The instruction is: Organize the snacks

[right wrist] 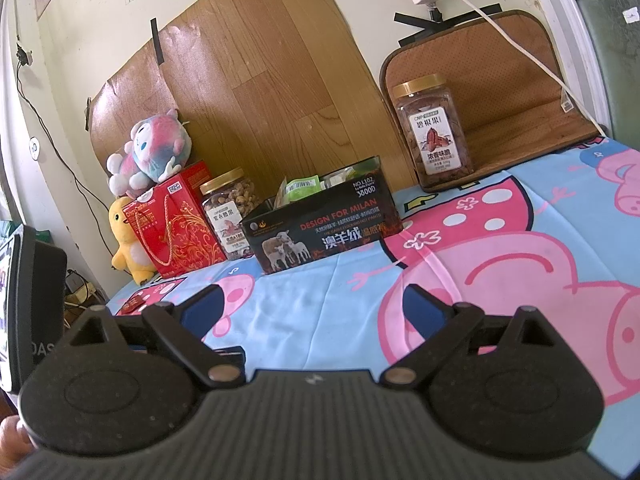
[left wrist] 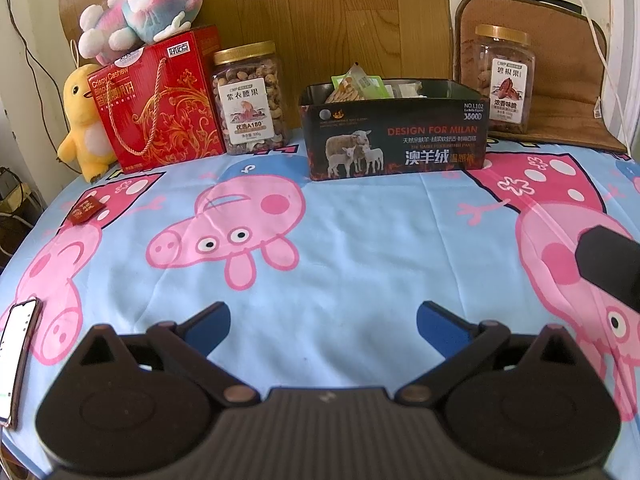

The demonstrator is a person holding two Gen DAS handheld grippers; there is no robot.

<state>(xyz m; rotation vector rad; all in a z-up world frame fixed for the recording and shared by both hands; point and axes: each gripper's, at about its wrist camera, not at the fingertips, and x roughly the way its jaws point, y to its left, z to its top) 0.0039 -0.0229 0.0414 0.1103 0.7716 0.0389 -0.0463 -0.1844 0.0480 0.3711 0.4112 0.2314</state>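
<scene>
A black open box marked "DESIGN FOR MILAN" stands at the back of the table and holds several snack packets. It also shows in the right wrist view. A small red snack packet lies on the cloth at the far left, and also in the right wrist view. My left gripper is open and empty, low over the cloth in front of the box. My right gripper is open and empty, to the right of the left one.
A red gift box with plush toys, a cashew jar and a pecan jar on a brown mat line the back. A phone lies at the left edge. The cloth has a pig print.
</scene>
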